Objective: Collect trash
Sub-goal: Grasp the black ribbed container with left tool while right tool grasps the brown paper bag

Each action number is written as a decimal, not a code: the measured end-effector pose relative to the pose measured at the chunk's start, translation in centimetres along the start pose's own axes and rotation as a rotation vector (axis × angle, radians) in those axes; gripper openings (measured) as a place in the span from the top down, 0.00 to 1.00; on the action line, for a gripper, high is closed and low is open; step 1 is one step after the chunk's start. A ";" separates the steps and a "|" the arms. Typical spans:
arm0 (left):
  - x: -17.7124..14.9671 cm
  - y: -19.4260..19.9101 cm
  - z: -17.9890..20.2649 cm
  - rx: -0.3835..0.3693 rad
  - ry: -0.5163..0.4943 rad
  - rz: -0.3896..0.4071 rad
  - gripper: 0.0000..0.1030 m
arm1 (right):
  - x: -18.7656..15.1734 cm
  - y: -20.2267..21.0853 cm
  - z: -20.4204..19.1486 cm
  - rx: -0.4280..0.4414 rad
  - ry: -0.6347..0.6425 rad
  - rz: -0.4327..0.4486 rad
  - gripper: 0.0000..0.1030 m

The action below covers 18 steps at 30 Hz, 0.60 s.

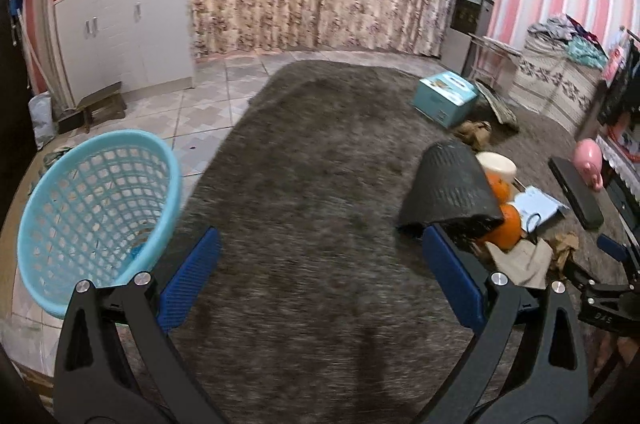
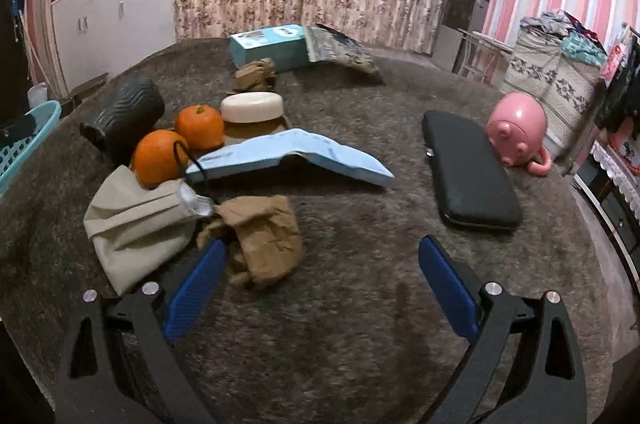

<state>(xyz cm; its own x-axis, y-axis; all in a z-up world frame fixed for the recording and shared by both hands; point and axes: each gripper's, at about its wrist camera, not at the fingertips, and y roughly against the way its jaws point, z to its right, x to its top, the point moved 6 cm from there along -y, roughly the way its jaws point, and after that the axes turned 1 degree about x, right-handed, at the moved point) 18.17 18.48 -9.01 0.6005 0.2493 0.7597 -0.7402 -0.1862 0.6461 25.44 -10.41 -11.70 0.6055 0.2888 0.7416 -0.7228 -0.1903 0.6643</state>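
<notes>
Carpet fills the left wrist view: a shaggy brown rug (image 1: 304,183) under the left gripper (image 1: 320,276), whose blue-padded jaws stand wide apart and hold nothing. A light-blue plastic lattice basket (image 1: 96,207) sits at nine o'clock, tipped so its mouth faces the camera; it looks like the place for trash.

From the right wrist view, the right gripper (image 2: 320,276) is likewise spread and empty. A crumpled brown paper wad (image 2: 262,240), the likeliest trash, lies on the rug at about eleven o'clock, just beside the left blue finger (image 2: 196,288). Its long axis runs roughly from seven to one o'clock, away from the camera. To pick it up well, I would shift the gripper left until the jaws straddle the wad across its narrow width, then close, avoiding the beige cloth pouch (image 2: 136,228) touching it at nine o'clock.
</notes>
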 end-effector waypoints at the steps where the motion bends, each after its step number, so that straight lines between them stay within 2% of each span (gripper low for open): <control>1: 0.0 -0.2 0.6 -0.008 -0.010 -0.001 0.05 | 0.1 -0.1 -0.2 0.006 0.007 0.002 0.12; 2: -0.1 -0.2 1.0 -0.014 -0.019 -0.004 0.05 | 0.2 -0.4 -0.5 0.019 0.014 0.001 0.16; 4: -0.1 -0.3 1.8 -0.018 -0.037 -0.007 0.05 | 0.4 -1.0 -1.1 0.066 0.016 -0.012 0.41; 7: -0.1 -0.5 2.6 -0.029 -0.058 -0.015 0.05 | 0.5 -1.6 -1.7 0.140 0.008 -0.029 0.62; 12: 0.6 -1.0 4.3 -0.045 -0.083 -0.015 0.05 | 0.7 -1.1 -1.5 0.181 -0.015 0.006 0.64; 18: 2.2 -2.5 7.8 -0.117 -0.104 -0.035 0.05 | 1.2 0.6 1.2 0.097 -0.056 0.059 0.64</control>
<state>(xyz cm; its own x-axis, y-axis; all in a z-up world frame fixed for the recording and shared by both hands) 23.69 12.11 -8.45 0.6500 0.1533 0.7443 -0.7449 -0.0656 0.6640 26.20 -11.33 -10.30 0.5822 0.2224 0.7820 -0.7239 -0.2961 0.6232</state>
